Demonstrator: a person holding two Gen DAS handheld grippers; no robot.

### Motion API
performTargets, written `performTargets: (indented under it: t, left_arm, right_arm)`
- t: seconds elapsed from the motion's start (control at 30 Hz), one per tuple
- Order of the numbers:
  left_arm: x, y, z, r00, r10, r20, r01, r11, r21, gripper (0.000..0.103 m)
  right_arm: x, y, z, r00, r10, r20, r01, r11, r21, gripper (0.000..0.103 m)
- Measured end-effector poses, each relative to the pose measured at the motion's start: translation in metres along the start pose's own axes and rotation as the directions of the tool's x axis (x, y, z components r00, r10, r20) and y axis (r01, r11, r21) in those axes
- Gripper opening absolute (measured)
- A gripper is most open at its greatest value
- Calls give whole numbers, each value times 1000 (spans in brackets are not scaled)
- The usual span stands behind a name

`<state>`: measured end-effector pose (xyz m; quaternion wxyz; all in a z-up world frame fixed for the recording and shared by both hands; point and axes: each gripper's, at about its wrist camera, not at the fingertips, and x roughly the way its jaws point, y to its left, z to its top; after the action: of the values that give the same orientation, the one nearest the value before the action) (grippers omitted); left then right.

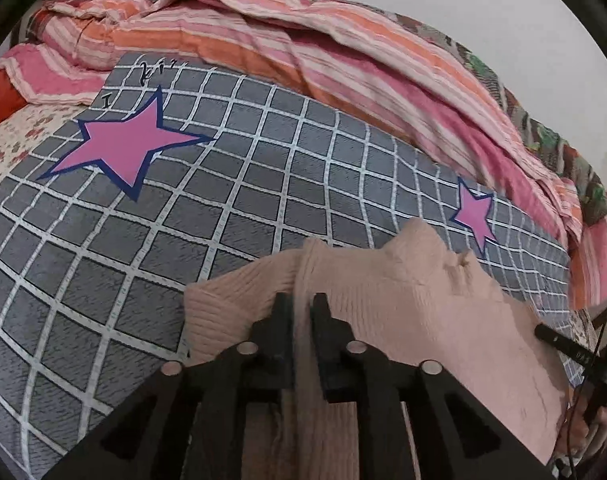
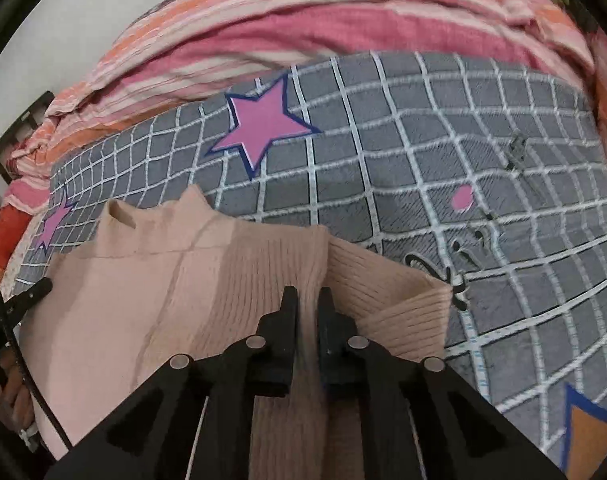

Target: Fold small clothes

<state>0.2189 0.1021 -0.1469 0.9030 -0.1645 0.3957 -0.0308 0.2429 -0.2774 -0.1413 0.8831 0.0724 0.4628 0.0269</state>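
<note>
Bed: grey blanket with white grid lines and pink stars (image 1: 263, 168) spread flat over the bed, filling the middle of both wrist views.
Bedding heap: striped pink-and-orange quilt (image 1: 303, 40) bunched along the far side, from 10 to 2 o'clock of the garment.
Task item: small pale pink ribbed knit top (image 2: 143, 288), lying on the grey blanket at the near edge, high collar toward 12 o'clock, body smooth, sleeve parts doubled inward at both sides.
Left tool (image 1: 302, 300): jaws nearly closed, pinching a raised ridge of the pink knit at the garment's left side.
Right tool (image 2: 306, 294): jaws nearly closed likewise, gripping a ribbed fold at the right side, sleeve cuff just beside it at 3 o'clock.
Step in hand: judged as grasp completed on both sides, ahead of a fold.
Next move: likely calls for lifting both pinched edges together, evenly, and carrying them over the body without dragging the layer beneath.
Clearance: open blanket from 11 to 1 o'clock; quilt well apart; tools near each other, crossing risk.
</note>
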Motion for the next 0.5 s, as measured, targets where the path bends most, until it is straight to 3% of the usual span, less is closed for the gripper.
performTargets:
  t: [0.07, 0.13, 0.23, 0.33, 0.37, 0.43, 0.5]
  left_arm:
    - [-9, 4, 0, 1000, -18, 16, 18, 1000, -10, 22]
    - [-15, 10, 1, 999, -32, 40, 33, 999, -25, 36]
    - [-24, 18, -3, 995, -61, 84, 65, 997, -37, 54]
    - [-30, 25, -8, 992, -48, 118, 51, 998, -25, 57]
    - [-31, 28, -10, 991, -53, 120, 56, 998, -21, 57]
    - [-30, 37, -12, 991, -80, 110, 84, 996, -31, 57]
    - [-29, 46, -12, 990, -96, 99, 101, 994, -47, 57]
  right_arm:
    - [-21, 12, -2, 998, -29, 47, 30, 1000, -8, 21]
    - [-34, 30, -7, 997, -12, 78, 15, 999, -40, 37]
    - [-44, 75, -17, 993, 93, 74, -86, 991, -101, 40]
    - [-32, 110, -26, 987, 161, 15, -157, 979, -126, 40]
    - [-24, 121, -28, 989, 151, -7, -150, 978, -145, 40]
    - [-1, 142, -33, 998, 56, -43, -63, 979, -192, 40]
    - [9, 147, -32, 999, 0, -35, -7, 980, -200, 40]
